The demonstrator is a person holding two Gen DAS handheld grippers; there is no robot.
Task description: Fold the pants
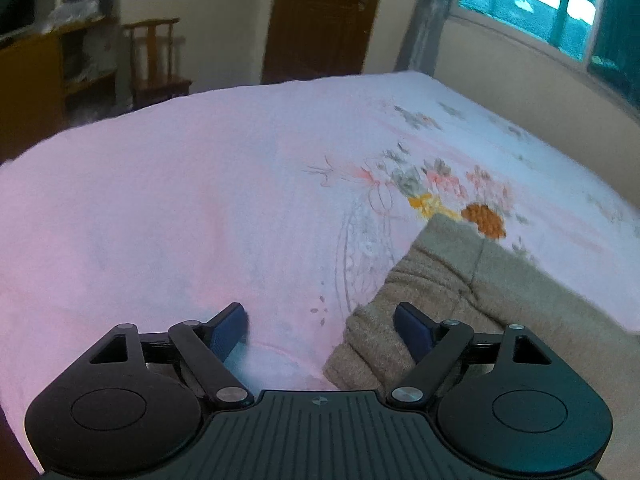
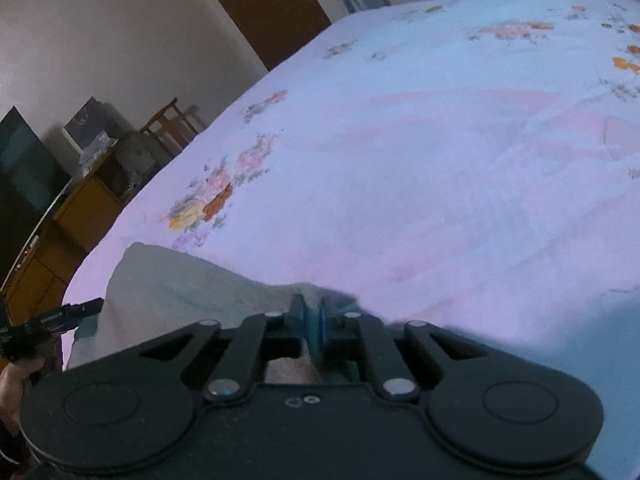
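The beige pants (image 1: 460, 280) lie bunched on the pink floral bedsheet (image 1: 160, 220) at the lower right of the left wrist view. My left gripper (image 1: 322, 330) stands open at the pants' left edge. Its right blue pad (image 1: 412, 330) hovers over the cloth and its left pad (image 1: 232, 326) over bare sheet, with neither pressing. In the right wrist view the pants (image 2: 180, 280) spread to the lower left. My right gripper (image 2: 312, 320) is shut, its blue pads together on a raised fold of the pants at its tips.
The bed (image 2: 440, 160) fills most of both views and its left edge drops off near a wooden chair (image 1: 156, 64) and a yellow cabinet (image 2: 80, 208). A brown door (image 1: 324, 16) and a window (image 1: 540, 4) are behind. A person's hand (image 2: 16, 376) shows at the far left.
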